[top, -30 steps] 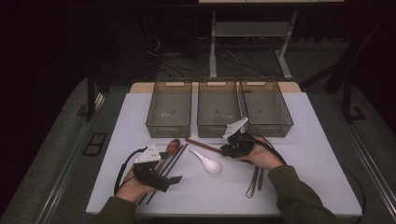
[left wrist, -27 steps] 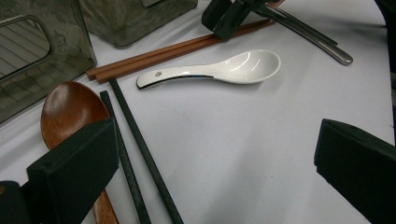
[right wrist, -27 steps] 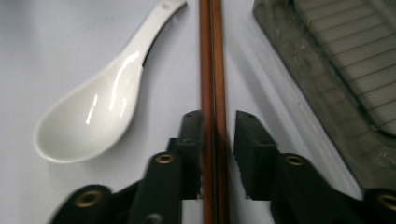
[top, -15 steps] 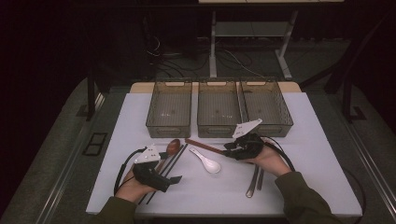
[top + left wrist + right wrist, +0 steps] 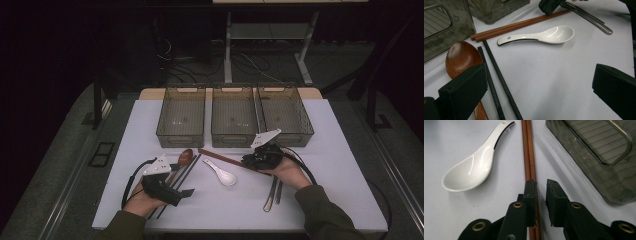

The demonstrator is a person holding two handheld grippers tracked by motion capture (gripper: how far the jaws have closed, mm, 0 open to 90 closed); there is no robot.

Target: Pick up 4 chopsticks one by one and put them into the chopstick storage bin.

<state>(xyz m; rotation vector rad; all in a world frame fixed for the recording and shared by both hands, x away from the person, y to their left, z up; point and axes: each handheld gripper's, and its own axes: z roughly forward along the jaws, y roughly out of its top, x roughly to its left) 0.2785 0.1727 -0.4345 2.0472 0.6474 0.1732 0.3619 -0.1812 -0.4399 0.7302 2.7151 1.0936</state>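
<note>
Dark floor and cables surround a white table [image 5: 320, 130] where I am working, with three smoked plastic bins [image 5: 234, 116] lined up along its far edge. My right gripper [image 5: 541, 185] sits just near of the middle and right bins, lowered over the near-right end of the brown chopsticks [image 5: 529, 152], a pair lying side by side that slants from far left to near right across the table. Its jaws have just been closing and now stand only a narrow gap apart; in the right gripper view one jaw lies over the pair and the other stands just beside it, so I cannot tell whether the pads press on the sticks or only hover above them. A white ceramic spoon [image 5: 220, 172] lies just near of the brown pair, bowl up, between my two grippers. My left gripper [image 5: 539, 87] rests at the near left of the table with its jaws spread wide and nothing between them, only bare table. Just beside it on its left lie a wooden spoon [image 5: 461, 56] and two black chopsticks [image 5: 499, 82], roughly parallel. To the near side of my right hand [image 5: 289, 171] two metal utensils [image 5: 272, 192] lie together on the table, apart from everything else
</note>
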